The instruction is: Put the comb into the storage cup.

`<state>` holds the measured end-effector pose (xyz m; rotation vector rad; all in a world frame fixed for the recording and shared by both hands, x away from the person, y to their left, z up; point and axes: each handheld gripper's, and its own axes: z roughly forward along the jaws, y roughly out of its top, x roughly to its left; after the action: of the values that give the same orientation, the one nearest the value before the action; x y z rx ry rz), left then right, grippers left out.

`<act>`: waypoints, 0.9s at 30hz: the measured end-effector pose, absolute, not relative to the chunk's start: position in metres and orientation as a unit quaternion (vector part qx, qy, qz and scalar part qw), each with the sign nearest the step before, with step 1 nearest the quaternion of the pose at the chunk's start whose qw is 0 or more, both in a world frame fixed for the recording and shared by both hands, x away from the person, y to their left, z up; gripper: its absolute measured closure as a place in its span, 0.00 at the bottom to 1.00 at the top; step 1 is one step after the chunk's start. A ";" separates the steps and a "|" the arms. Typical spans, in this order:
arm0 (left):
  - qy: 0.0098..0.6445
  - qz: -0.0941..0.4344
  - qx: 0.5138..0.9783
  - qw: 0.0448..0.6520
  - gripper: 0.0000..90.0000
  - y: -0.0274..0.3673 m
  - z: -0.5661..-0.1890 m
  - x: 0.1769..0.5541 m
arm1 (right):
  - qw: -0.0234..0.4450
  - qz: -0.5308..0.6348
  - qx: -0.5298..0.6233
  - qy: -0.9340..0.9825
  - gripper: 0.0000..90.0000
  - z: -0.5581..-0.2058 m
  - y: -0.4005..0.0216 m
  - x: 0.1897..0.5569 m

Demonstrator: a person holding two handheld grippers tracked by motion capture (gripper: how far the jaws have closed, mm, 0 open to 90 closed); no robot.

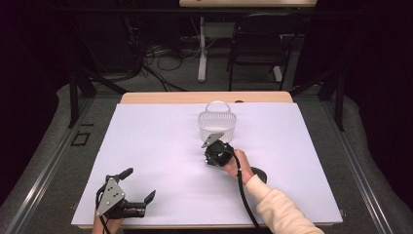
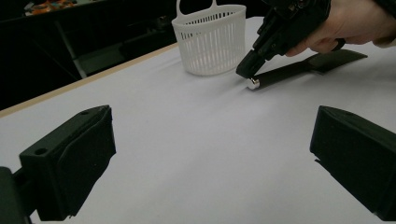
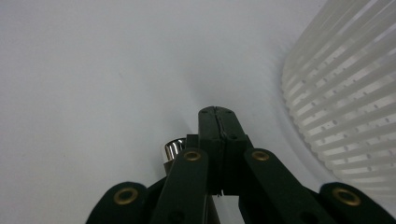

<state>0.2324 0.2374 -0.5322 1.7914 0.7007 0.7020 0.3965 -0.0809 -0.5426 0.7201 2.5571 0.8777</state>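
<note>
High view: white table sheet (image 1: 160,146) mid-frame, white slotted basket (image 1: 217,125) at upper centre, right gripper (image 1: 212,155) just below it, left gripper (image 1: 141,185) parked at lower left with jaws spread wide, nothing between them. Left gripper view puts the right gripper (image 2: 247,70) at upper right, tip pointed down onto the near end of a black-handled utensil (image 2: 299,70) with a silver end cap, lying flat on the sheet just right of the basket (image 2: 210,39); the far end looks like a flat blade, maybe a spatula, hard to tell under the hand (image 2: 355,21). Right gripper view: jaws pressed together at lower centre, silver cap (image 3: 172,150) poking out just left of them, basket wall (image 3: 345,116) at right. Whether the closed jaws actually pinch the handle or just sit against it can't be read from here; the handle sits beside the jaw line, not clearly between the pads. Step looks like the pickup of the utensil, with the basket as the likely drop spot. Next move calls for a confirmed grip on the handle, then a lift clear of the sheet and a tilt over the basket rim.
</note>
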 end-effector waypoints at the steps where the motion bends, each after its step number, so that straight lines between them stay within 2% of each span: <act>1: 0.292 0.293 0.747 0.520 0.00 0.237 -0.532 0.232 | 0.171 0.309 0.254 0.901 1.00 -0.543 -0.081 0.396; 27: 0.290 0.292 0.748 0.521 0.00 0.237 -0.532 0.233 | 0.134 0.297 0.230 0.917 1.00 -0.542 -0.073 0.376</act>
<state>0.2329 0.2370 -0.5321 1.7917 0.6947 0.6991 0.3756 -0.0735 -0.5423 0.6665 2.6584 0.8624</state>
